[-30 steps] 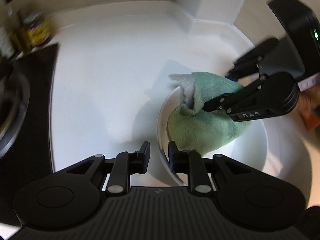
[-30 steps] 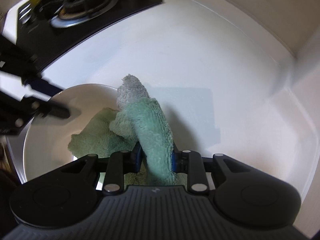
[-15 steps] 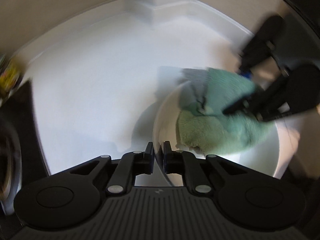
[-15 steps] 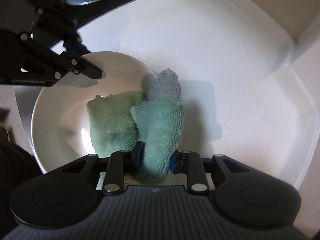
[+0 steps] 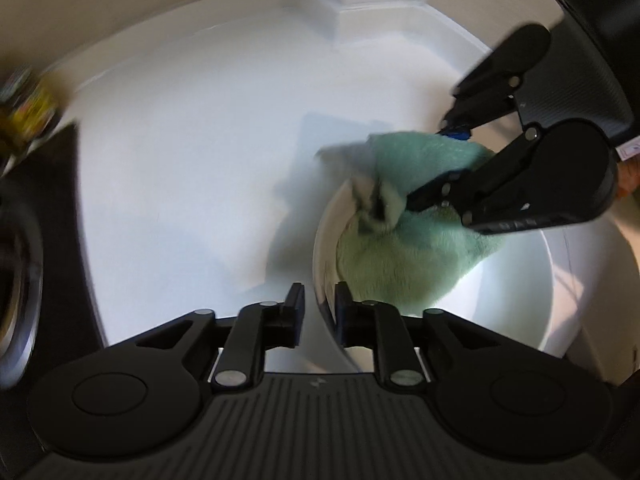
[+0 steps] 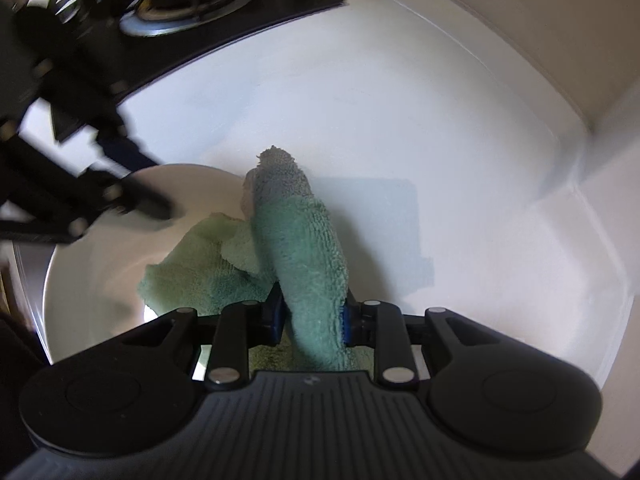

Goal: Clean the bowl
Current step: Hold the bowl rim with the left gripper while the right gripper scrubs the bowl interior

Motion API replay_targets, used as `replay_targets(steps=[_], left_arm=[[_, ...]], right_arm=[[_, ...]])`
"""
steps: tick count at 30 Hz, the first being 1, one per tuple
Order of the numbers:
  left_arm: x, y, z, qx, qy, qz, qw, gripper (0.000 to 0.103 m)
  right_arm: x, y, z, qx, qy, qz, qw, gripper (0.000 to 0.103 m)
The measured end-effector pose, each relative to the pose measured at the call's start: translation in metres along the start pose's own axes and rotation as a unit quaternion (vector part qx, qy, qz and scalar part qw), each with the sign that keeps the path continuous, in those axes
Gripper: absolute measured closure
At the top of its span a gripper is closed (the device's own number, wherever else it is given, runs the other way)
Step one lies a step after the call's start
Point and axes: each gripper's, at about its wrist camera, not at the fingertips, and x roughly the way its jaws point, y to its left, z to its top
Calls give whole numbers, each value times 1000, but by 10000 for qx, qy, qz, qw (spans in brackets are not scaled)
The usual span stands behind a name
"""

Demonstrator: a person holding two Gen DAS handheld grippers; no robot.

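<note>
A: R gripper (image 6: 311, 322): closing, pads pinch the fluffy green microfibre cloth (image 6: 300, 256) so it can scrub. L gripper (image 5: 318, 314): opening, fingers astride the rim of the white ceramic bowl (image 5: 516, 300), prob. to steady it; contact unclear.

B: Bowl sits on the white countertop (image 6: 460, 160). L view shows the rim straddle; R view shows the black gas hob (image 6: 192, 4) behind.

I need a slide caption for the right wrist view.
Right gripper clamps a green cloth over the white bowl.
</note>
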Motion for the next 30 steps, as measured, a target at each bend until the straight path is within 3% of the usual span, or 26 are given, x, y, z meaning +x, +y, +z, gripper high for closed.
replay_targets(steps=[5, 7, 9, 12, 15, 21, 24, 30], left_arm=[[0, 1, -3, -279, -64, 82, 9996, 79], [4, 6, 1, -104, -71, 21, 9999, 91], [9, 11, 6, 95, -73, -56, 9999, 96], [15, 9, 16, 616, -53, -113, 9980, 97], [18, 4, 23, 1169, -43, -131, 9930, 97], [17, -11, 20, 1546, 18, -139, 9879, 96], [16, -8, 19, 1275, 6, -129, 9918, 96], [1, 3, -2, 19, -62, -127, 9999, 93]], right_arm=[[-4, 2, -15, 436, -12, -138, 9990, 82], [-6, 6, -18, 350, 88, -134, 9993, 81], [-11, 9, -27, 138, 243, -2, 9996, 81], [-16, 11, -34, -190, 468, 242, 9984, 81], [-12, 14, -26, -486, 541, 161, 9972, 80], [-2, 21, -5, -1050, 361, -70, 9938, 78], [3, 22, 1, -1053, 312, -64, 9939, 78], [0, 9, -6, -436, 179, 37, 9989, 80]])
